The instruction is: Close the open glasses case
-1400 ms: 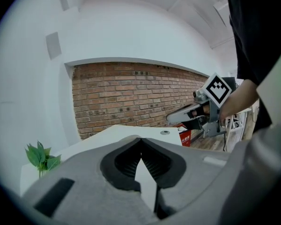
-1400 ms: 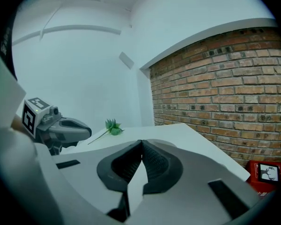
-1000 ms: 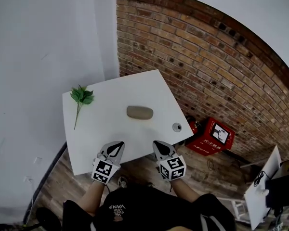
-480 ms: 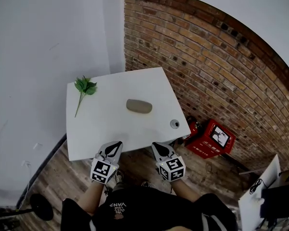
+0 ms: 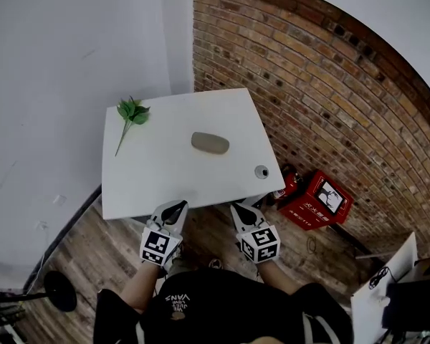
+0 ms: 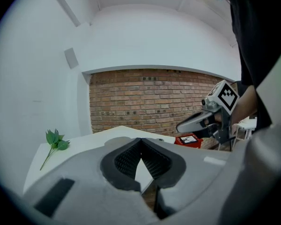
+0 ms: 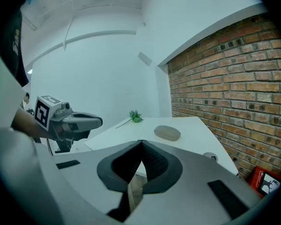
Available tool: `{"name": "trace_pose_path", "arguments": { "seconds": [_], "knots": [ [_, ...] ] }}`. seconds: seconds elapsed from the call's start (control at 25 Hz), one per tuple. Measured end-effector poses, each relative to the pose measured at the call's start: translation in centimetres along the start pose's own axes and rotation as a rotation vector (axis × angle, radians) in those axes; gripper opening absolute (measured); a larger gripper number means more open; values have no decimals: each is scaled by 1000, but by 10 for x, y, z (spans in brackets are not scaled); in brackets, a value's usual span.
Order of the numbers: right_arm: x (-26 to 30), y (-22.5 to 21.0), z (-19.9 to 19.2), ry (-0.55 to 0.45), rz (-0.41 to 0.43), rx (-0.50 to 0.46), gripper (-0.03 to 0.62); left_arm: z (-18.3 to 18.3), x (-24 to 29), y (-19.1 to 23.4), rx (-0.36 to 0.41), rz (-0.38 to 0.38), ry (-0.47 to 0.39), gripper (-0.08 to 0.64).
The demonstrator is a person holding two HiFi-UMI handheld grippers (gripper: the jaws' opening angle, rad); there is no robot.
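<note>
Both grippers drawn back since the earlier frames, from over the surface (image 5: 158, 170) to just off its near edge; glasses case (image 5: 210, 142) unmoved.
The left gripper (image 5: 175, 208) and right gripper (image 5: 238, 211) each had their jaws together and empty. The case lay at mid-surface, well apart from both, ahead of them and roughly between their lines, neither clearly nearer. Its long axis ran across the person's view, left to right, the right end slightly nearer. From the right gripper view the case (image 7: 167, 133) sat ahead and a little right of the jaws. No lid gap showed; judged already closed.
</note>
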State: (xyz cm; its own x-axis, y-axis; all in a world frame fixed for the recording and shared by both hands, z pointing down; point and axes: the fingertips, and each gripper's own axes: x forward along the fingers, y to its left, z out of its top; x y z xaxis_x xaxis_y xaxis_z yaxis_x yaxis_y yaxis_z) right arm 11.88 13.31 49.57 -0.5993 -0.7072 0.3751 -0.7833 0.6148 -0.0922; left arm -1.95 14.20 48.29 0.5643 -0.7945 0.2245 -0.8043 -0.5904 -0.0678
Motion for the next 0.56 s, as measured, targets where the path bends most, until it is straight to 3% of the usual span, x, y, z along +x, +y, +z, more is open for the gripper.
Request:
{"name": "trace_pose_path", "arguments": {
  "seconds": [0.56],
  "knots": [
    [1, -8, -11, -7, 9, -2, -2, -7, 4, -6, -2, 24, 5, 11]
  ]
}}
